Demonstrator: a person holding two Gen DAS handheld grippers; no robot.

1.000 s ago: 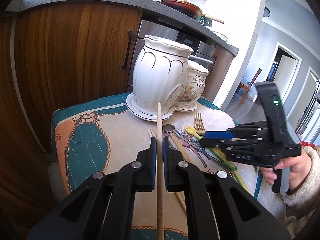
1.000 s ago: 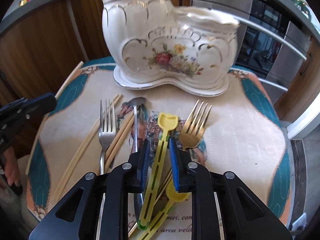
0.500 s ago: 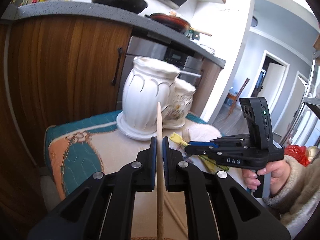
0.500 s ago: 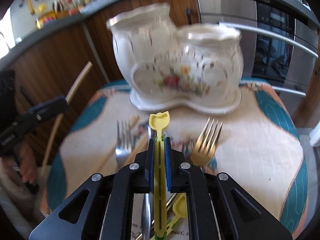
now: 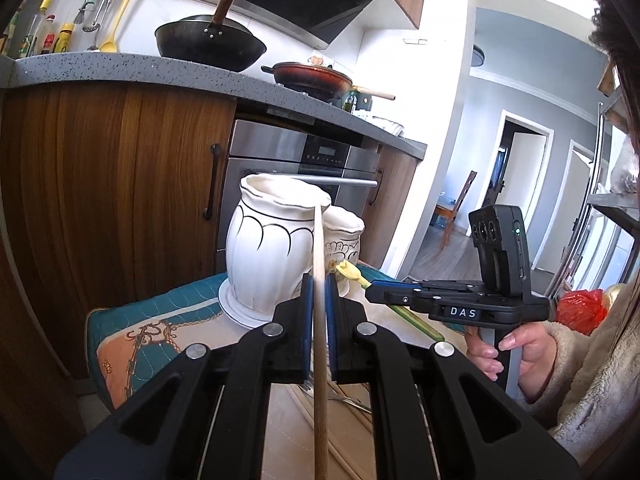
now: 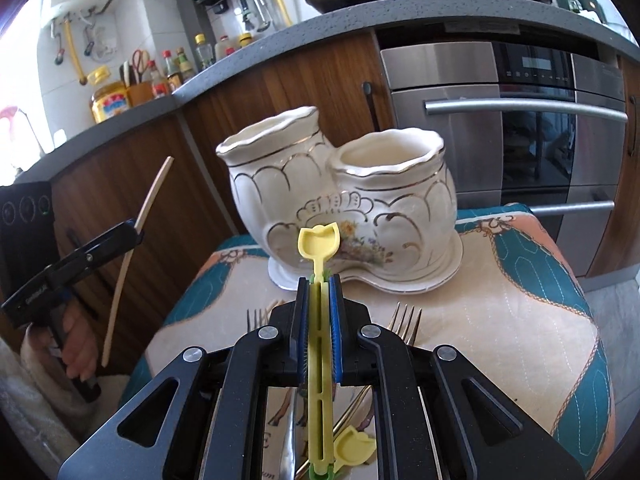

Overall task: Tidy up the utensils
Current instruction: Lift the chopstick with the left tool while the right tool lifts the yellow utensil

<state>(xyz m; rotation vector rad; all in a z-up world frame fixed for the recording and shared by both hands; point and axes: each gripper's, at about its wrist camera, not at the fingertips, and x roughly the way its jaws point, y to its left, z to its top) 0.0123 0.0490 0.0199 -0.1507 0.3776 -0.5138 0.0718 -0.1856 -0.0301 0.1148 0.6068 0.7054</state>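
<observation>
Blue pads on our left gripper (image 5: 316,320) are clamped on a slender pale wooden chopstick (image 5: 319,360), which runs up between the fingers and ends level with the rim of the holder beyond. Our right gripper (image 6: 319,328) is likewise pressed tight on a yellow plastic utensil with a tulip-shaped head (image 6: 319,248), lifted clear of the cloth, its head pointing at the holder.

Under the right gripper we see a second yellow tulip-headed piece (image 6: 356,450) lying on the cloth, with a gold fork (image 6: 408,320) just to its right and a silver fork (image 6: 256,318) to the left, partly hidden by the fingers.

These lie on a quilted cloth with teal and peach borders (image 6: 532,320). Toward its far edge stands a cream ceramic two-pot utensil holder with gold trim and a floral motif (image 6: 344,208), both pots looking empty from the right wrist view.

Behind it are brown wooden cabinets (image 5: 120,184), a stainless oven (image 6: 500,120), and a grey speckled counter (image 5: 120,66) carrying a black wok (image 5: 210,44).
</observation>
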